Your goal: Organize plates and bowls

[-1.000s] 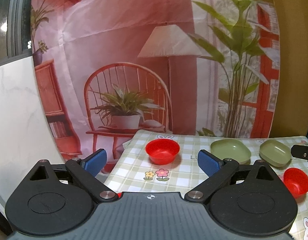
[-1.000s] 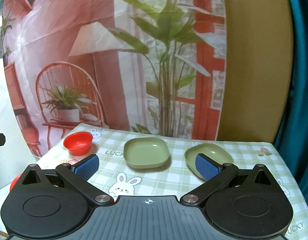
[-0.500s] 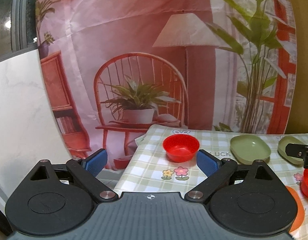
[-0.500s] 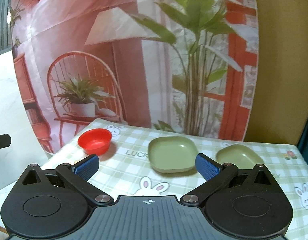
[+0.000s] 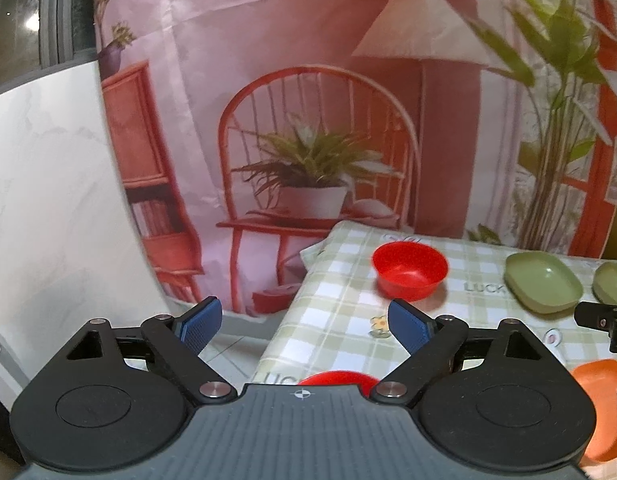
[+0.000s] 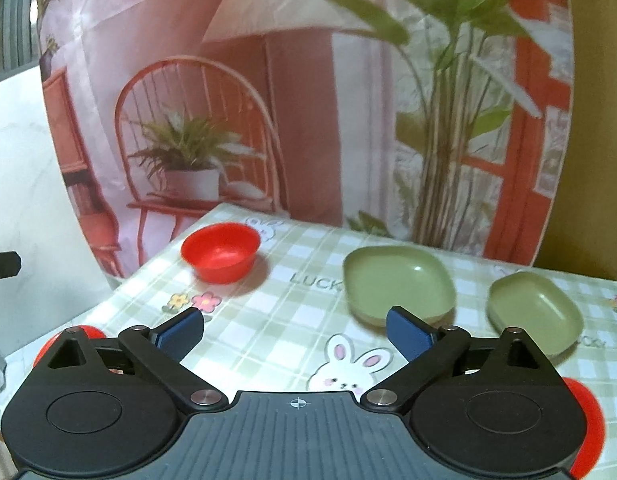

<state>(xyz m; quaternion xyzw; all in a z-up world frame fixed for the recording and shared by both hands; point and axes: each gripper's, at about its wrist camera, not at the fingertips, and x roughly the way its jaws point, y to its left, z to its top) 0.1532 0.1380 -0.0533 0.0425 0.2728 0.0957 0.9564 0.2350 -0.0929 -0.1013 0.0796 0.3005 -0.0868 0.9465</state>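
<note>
A red bowl [image 5: 409, 271] [image 6: 220, 251] sits at the table's far left corner. Two green square plates [image 6: 399, 284] [image 6: 535, 314] lie to its right; both also show in the left wrist view [image 5: 542, 282] [image 5: 613, 278]. My left gripper [image 5: 304, 322] is open and empty at the table's left edge, with another red bowl [image 5: 338, 377] just under it. My right gripper [image 6: 294, 330] is open and empty above the checked cloth, short of the green plates. An orange plate [image 5: 602, 398] lies at the near right of the left wrist view.
The table has a green checked cloth [image 6: 276, 320] with rabbits and flowers. Its left edge [image 5: 284, 320] drops to the floor. A printed backdrop [image 5: 308, 120] hangs behind the table. Red dishes [image 6: 584, 412] [image 6: 74, 340] peek out beside my right gripper's body.
Both grippers have moved left and closer to the table; the bowls and plates have shifted right in both views. The orange plate and near red bowl have come into the left wrist view.
</note>
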